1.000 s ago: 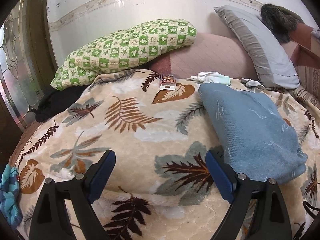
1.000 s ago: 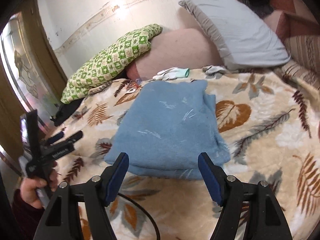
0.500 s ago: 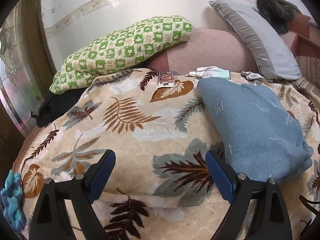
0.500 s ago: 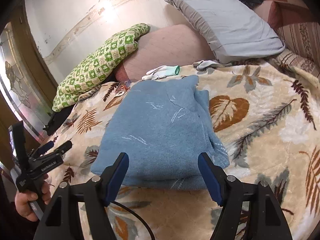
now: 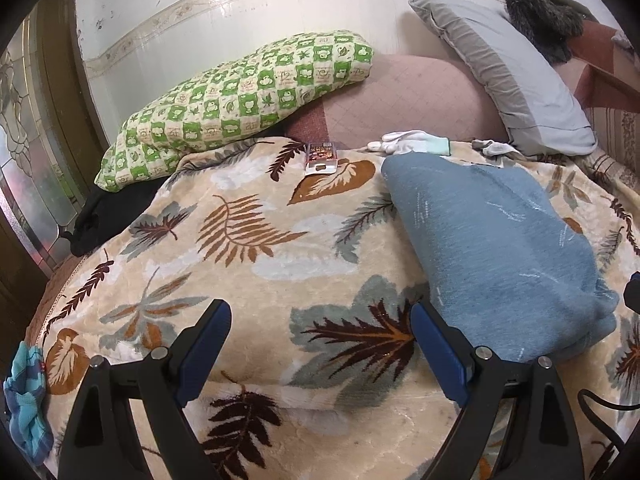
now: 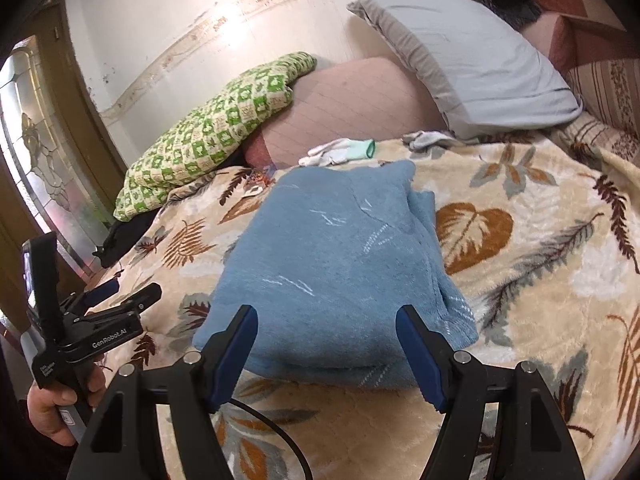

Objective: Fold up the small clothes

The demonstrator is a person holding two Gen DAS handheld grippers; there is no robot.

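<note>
A folded blue garment (image 6: 340,264) lies flat on the leaf-patterned blanket (image 6: 540,280); it also shows at the right of the left wrist view (image 5: 500,248). My right gripper (image 6: 326,320) is open and empty, just in front of the garment's near edge. My left gripper (image 5: 320,320) is open and empty above bare blanket (image 5: 240,240), left of the garment. The left gripper also shows in the right wrist view (image 6: 116,300), held in a hand at far left.
A green checked pillow (image 5: 240,100), a pink bolster (image 5: 420,100) and a grey pillow (image 5: 512,76) lie at the back wall. White gloves (image 5: 412,142) and a small packet (image 5: 320,156) lie behind the garment. A blue striped cloth (image 5: 24,400) hangs at the blanket's left edge.
Both grippers have shifted slightly; the right one has drawn closer to the garment's near edge. Both stay open and the garment has not moved.
</note>
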